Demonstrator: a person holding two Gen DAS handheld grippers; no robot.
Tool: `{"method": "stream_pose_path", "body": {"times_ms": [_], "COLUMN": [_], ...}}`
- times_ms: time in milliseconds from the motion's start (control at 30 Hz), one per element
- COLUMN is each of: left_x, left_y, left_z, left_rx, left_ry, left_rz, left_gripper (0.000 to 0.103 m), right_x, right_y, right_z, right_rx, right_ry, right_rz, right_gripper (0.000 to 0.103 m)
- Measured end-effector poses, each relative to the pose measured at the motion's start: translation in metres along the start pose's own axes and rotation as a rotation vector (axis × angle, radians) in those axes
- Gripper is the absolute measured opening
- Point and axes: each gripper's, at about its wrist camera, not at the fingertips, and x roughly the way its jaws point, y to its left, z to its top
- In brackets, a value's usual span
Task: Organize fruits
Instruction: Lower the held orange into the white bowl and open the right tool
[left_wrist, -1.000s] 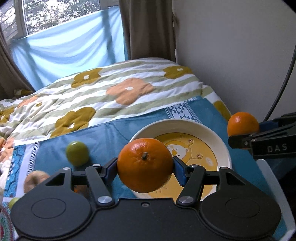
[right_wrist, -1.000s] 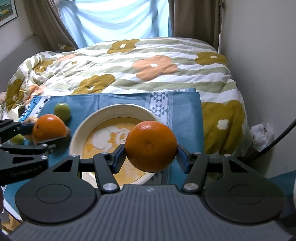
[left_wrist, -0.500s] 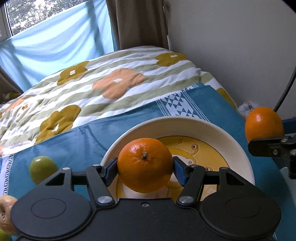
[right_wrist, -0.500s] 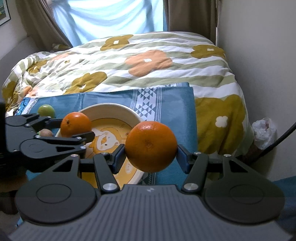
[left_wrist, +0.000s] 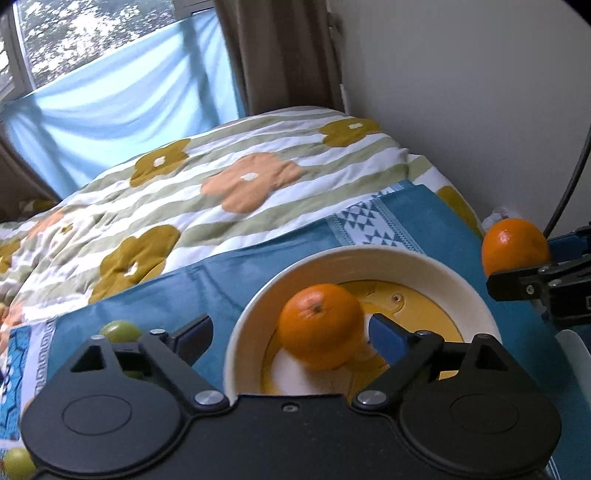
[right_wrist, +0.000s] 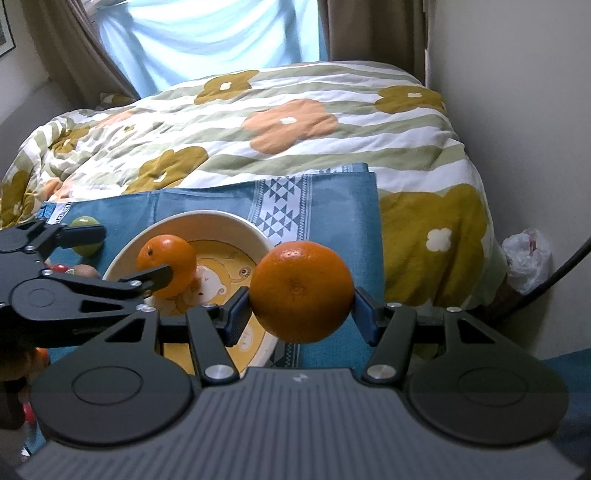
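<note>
My left gripper (left_wrist: 291, 336) hangs over a cream bowl (left_wrist: 369, 254) with a yellow cartoon bottom. Its jaws are opening, and the blue pads (left_wrist: 388, 339) stand off an orange (left_wrist: 319, 325) that sits blurred inside the bowl between them. The right wrist view shows that orange (right_wrist: 166, 264) in the bowl (right_wrist: 207, 218), beside the left gripper (right_wrist: 122, 254). My right gripper (right_wrist: 301, 315) is shut on a second orange (right_wrist: 301, 291), just right of the bowl and above the blue cloth (right_wrist: 332, 206). That second orange (left_wrist: 515, 245) shows at the right of the left wrist view.
A green fruit (left_wrist: 120, 330) lies on the cloth left of the bowl, another green one (left_wrist: 16, 461) at the bottom left. Red and brown fruits (right_wrist: 86, 271) lie behind the left gripper. A floral duvet (right_wrist: 288, 122) covers the bed; a wall, plastic bag (right_wrist: 524, 258) and cable stand right.
The left gripper came forward over the bowl, then its jaws spread and let go of the orange, which now lies in the bowl. The right gripper kept its orange.
</note>
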Motion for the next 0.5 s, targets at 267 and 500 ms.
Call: {"method": "stream_pose_path", "body": {"times_ms": [267,500], "left_x": [-0.025,-0.052], "left_y": [0.022,0.039], "left_z": [-0.013,-0.021], "left_rx": [-0.099,-0.195], "left_ry": [0.020,-0.009], "left_rz": [0.041,0.052], "left_gripper": [0.098,0.103], "right_x": [0.011,0.034], "right_y": [0.017,0.046], "right_z": [0.005,0.002], "right_rx": [-0.089,-0.256], "right_ry": [0.008,0.010], "right_rz": [0.049,0.093], "right_gripper": [0.074,0.074]}}
